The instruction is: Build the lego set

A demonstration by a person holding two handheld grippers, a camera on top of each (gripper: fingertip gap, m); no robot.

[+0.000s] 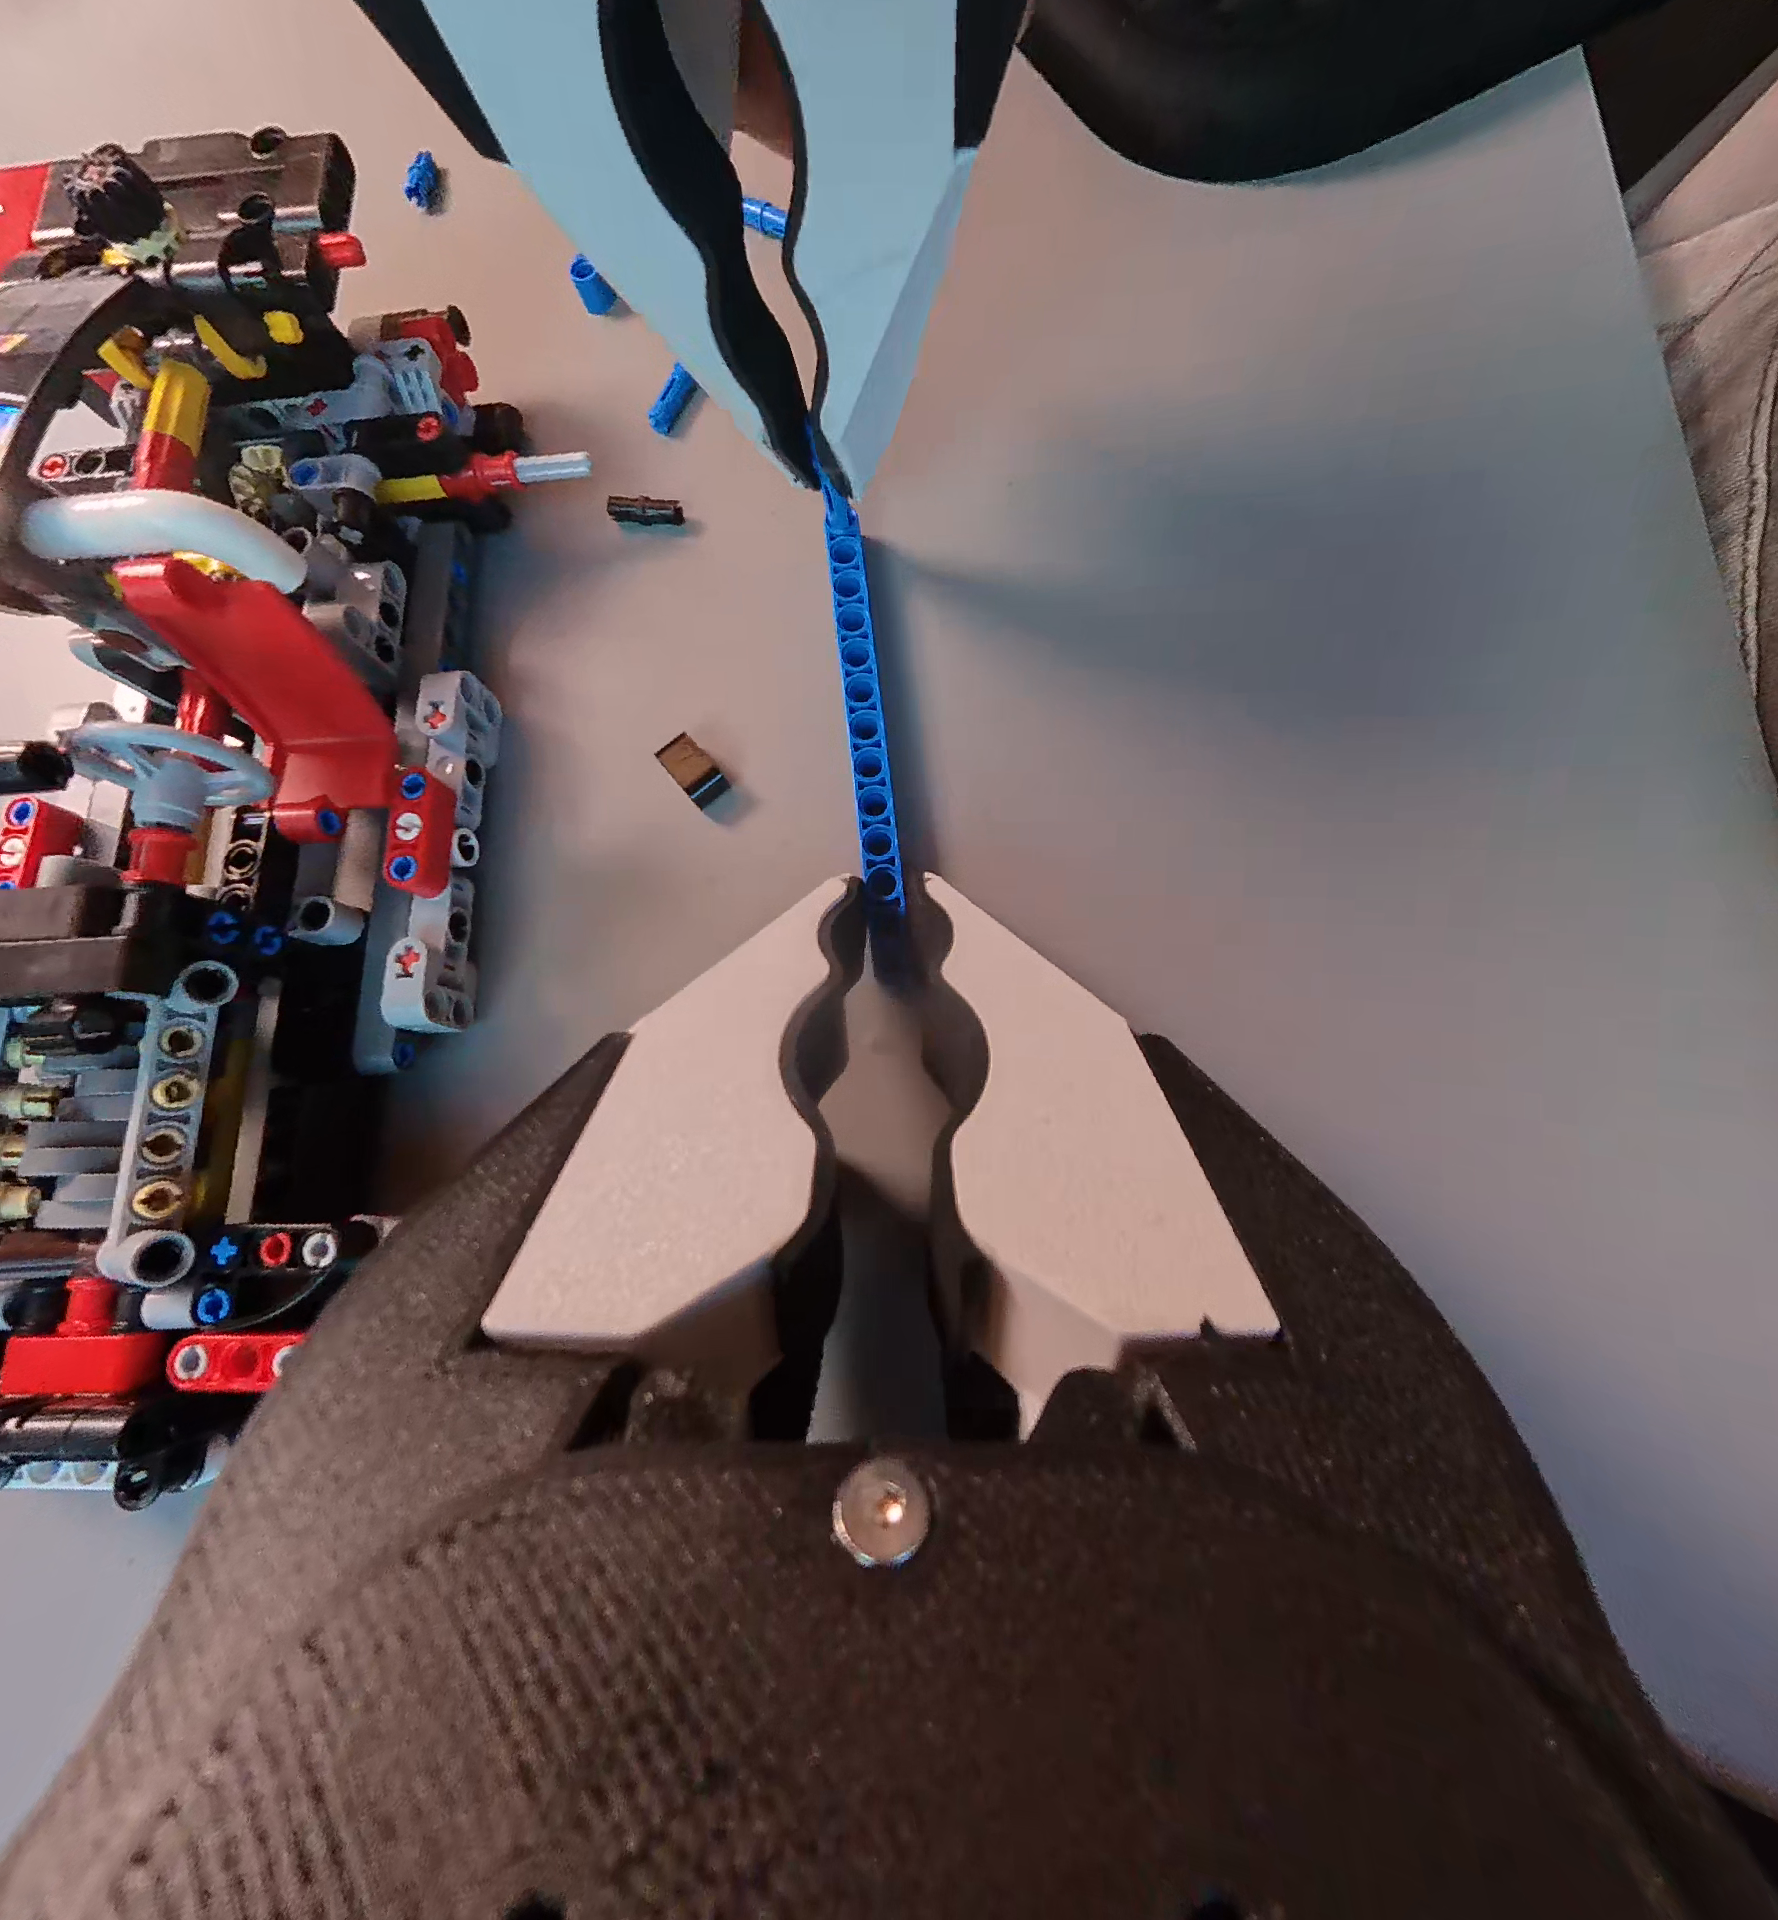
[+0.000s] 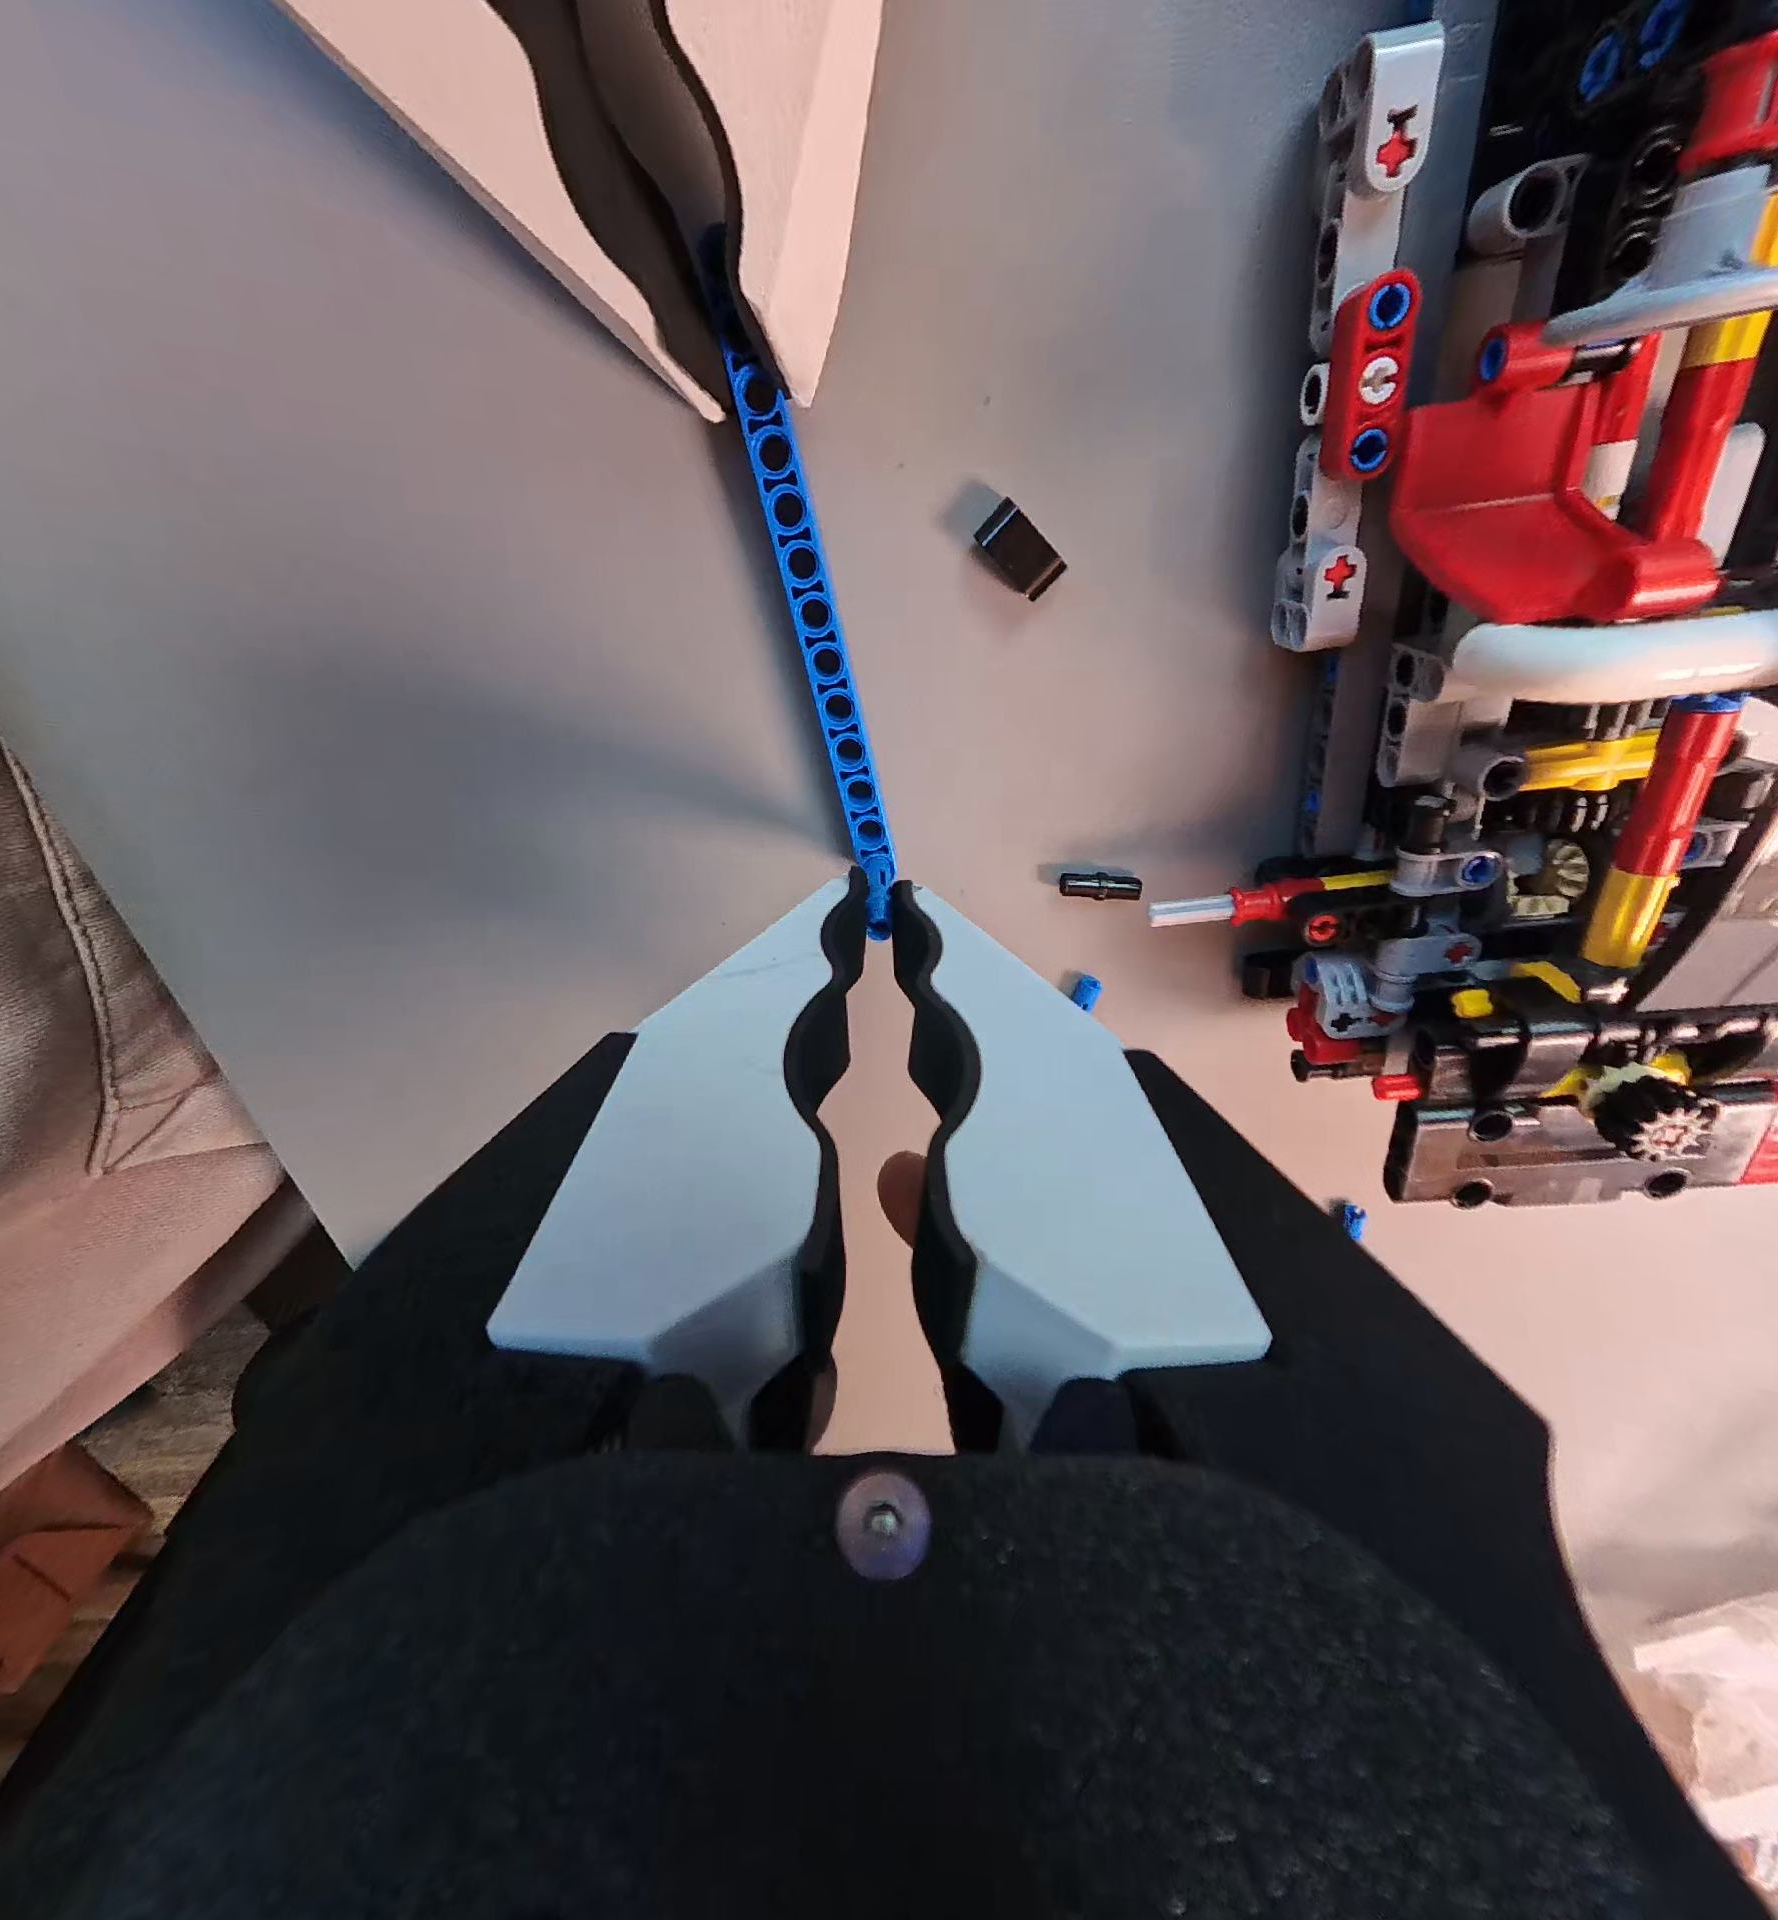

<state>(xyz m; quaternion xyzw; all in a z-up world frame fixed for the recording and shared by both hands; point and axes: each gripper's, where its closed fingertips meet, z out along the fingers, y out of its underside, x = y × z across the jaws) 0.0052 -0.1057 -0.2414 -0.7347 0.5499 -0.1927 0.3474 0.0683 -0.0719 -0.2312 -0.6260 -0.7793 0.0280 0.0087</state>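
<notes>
A: Left gripper [image 1: 883, 904], own view: fingers clamped on the near end of a long blue beam [image 1: 862, 686]. The beam has a row of round holes and runs straight away to the right gripper [image 1: 825, 473], whose tips pinch the far end.

B: Confirmed from the right wrist view. Right gripper [image 2: 877, 902] fingers closed on one end of the blue beam [image 2: 812, 613]; the left gripper [image 2: 745, 364] grips the other end at the top of the frame. Beam spans between the two, above the pale surface [image 2: 449, 520]. Whether it touches the surface, cannot tell.

A: Partly built model [image 1: 189, 727] lies on the surface to the left of the beam, well apart from it: red, black, grey and yellow parts, a white curved tube.

B: Loose parts between model and beam: small black sloped piece [image 1: 696, 771], black pin [image 1: 645, 510], a few blue pins [image 1: 671, 397] nearer the right gripper.

A: A grey cushion [image 1: 1758, 520] shows past the surface edge.
</notes>
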